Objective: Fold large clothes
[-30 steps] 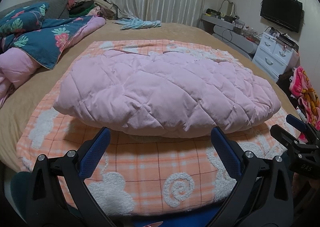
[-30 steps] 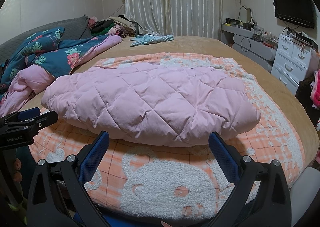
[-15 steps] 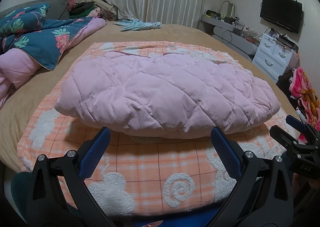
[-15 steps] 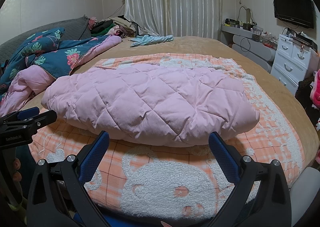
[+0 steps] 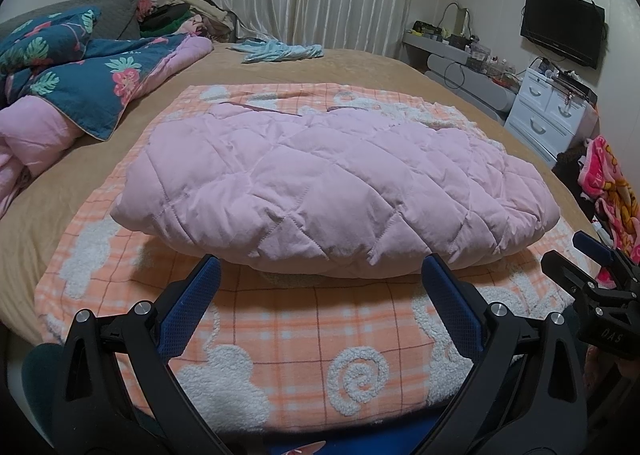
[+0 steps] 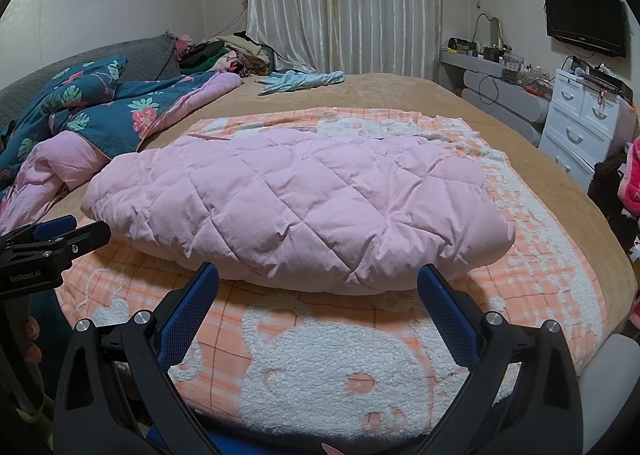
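left gripper point(image 5: 320, 279): hovering low at the near edge of the bed, its blue-padded fingers point(image 5: 192, 311) spreading wide with nothing between them, tips sitting just short of the garment's near edge
right gripper point(image 6: 318, 281): hanging beside the left one, also gaping wide and empty, its fingers point(image 6: 444, 309) framing the garment's front fold without touching it
orange plaid blanket point(image 5: 280, 339): lying flat under both grippers, showing white fleecy swirls and animal shapes, covering the near part of the bed
pink quilted jacket point(image 5: 332, 183): resting folded into a puffy oblong bundle in the middle of the blanket, long side running left to right, diamond stitching facing up
tan bedspread point(image 6: 400, 95): stretching out around and beyond the blanket
floral duvet point(image 5: 100, 75): lying bunched at the far left of the bed, teal side up with its pink lining spilling out
light blue garment point(image 6: 300, 79): lying crumpled on the far side of the bed, well apart from the jacket
white drawers point(image 6: 584, 123): standing to the right of the bed
curtains point(image 6: 344, 3): hanging along the back wall
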Demonstrator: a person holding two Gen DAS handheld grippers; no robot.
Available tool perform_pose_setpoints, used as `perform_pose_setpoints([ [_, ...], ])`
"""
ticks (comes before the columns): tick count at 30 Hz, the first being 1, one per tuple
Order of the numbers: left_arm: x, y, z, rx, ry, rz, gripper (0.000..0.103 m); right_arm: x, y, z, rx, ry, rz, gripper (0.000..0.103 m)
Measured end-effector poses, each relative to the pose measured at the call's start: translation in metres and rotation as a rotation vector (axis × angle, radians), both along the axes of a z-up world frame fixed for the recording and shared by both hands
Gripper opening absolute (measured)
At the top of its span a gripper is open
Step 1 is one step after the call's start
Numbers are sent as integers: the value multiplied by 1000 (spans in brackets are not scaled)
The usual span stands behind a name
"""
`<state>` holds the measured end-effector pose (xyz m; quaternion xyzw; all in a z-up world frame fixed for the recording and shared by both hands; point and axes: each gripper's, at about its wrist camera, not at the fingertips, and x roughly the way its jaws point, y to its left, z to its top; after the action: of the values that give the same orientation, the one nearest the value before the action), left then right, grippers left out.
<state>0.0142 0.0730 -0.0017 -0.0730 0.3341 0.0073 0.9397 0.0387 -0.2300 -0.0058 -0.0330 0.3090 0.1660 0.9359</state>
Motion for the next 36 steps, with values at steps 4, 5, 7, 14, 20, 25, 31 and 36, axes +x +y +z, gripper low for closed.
perform_pose_setpoints([
  [4,0,-1,0,2,-1,0,94,0,0,1,0,-1,0,99],
  [5,0,0,0,2,0,0,94,1,0,1,-1,0,0,99],
  [7,-1,0,1,0,-1,0,94,0,-1,1,0,0,0,99],
  [14,-1,0,0,-1,-1,-1,94,0,0,0,-1,0,0,99],
  [20,-2,-1,2,8,14,9,94,0,0,1,-3,-3,-3,99],
  [25,-4,2,0,-3,38,16,94,2,-6,5,2,-13,-22,99],
  [31,1,27,-4,-48,47,72,94,11,-57,11,53,-34,-163,99],
  [36,22,91,0,-68,49,233,94,35,-171,2,65,-40,-464,99],
])
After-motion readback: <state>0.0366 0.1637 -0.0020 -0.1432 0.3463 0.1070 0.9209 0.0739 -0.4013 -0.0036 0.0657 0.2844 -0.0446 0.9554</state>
